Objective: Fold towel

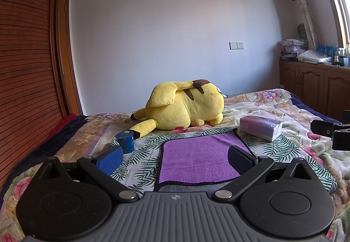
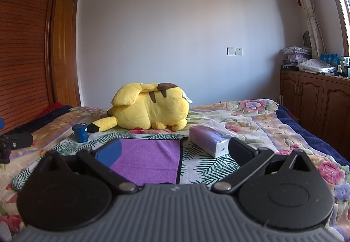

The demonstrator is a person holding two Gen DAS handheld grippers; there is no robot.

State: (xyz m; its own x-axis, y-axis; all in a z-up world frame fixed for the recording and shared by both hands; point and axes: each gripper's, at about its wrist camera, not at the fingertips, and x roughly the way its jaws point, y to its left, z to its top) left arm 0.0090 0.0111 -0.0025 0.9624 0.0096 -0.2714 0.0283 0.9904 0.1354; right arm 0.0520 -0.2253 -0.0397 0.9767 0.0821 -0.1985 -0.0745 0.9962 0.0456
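From the left wrist view, the left tool [image 1: 175, 157] is spread wide and holding nothing, over the purple terry towel with dark trim [image 1: 203, 157] lying flat on the floral bed [image 1: 284, 108]. A small blue cup [image 1: 125, 141] sits just left and a tissue pack [image 1: 260, 127] to the right, with the yellow plush toy [image 1: 186, 106] behind. Right wrist view: the right tool [image 2: 172, 152] is also wide open and empty, with the towel below-left and the tissue pack by its right finger.
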